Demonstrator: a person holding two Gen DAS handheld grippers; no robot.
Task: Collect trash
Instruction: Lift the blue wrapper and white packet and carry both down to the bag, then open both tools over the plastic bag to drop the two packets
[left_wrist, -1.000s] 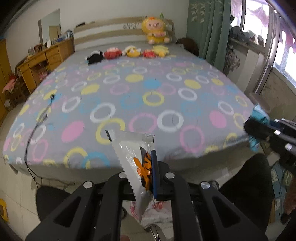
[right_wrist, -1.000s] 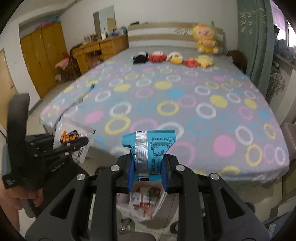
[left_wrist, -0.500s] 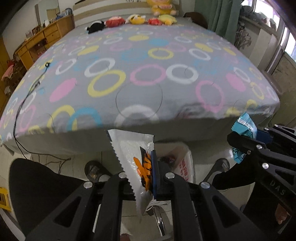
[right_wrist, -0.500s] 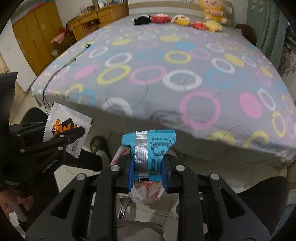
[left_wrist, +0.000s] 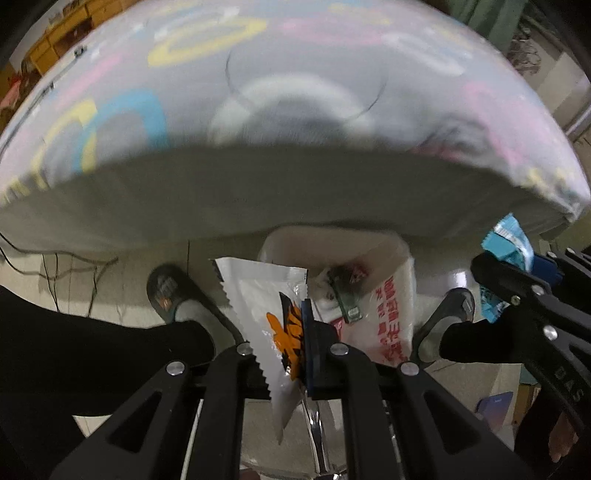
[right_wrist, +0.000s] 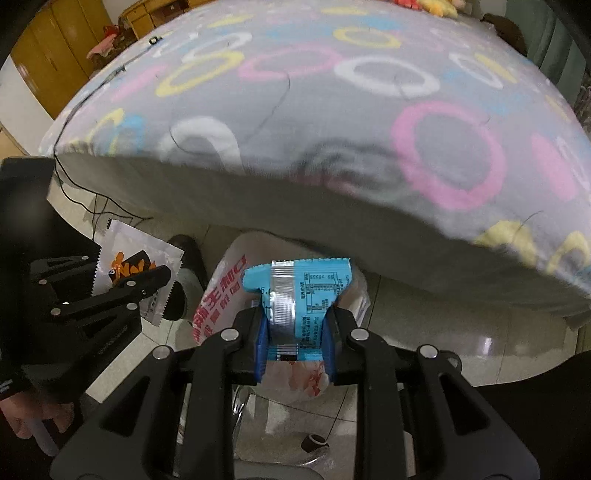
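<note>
My left gripper (left_wrist: 284, 354) is shut on a white wrapper with orange print (left_wrist: 266, 302); it also shows in the right wrist view (right_wrist: 133, 266). My right gripper (right_wrist: 295, 332) is shut on a blue wrapper with a silver seam (right_wrist: 299, 291); this wrapper also shows at the right of the left wrist view (left_wrist: 509, 243). Both hang above a white plastic trash bag with red lettering (left_wrist: 391, 306), open on the floor at the foot of the bed, with trash inside; it also shows in the right wrist view (right_wrist: 221, 295).
The bed with a grey ring-patterned cover (right_wrist: 332, 110) overhangs just behind the bag. The person's slippered feet (left_wrist: 173, 295) stand on the tiled floor on either side of the bag. Cables (left_wrist: 74, 266) trail at the left. A wooden wardrobe (right_wrist: 55, 40) stands at the far left.
Both grippers have tilted down and moved forward towards the floor, so the bed edge fills the top and the open trash bag now lies right below them. Both wrappers stay held.
</note>
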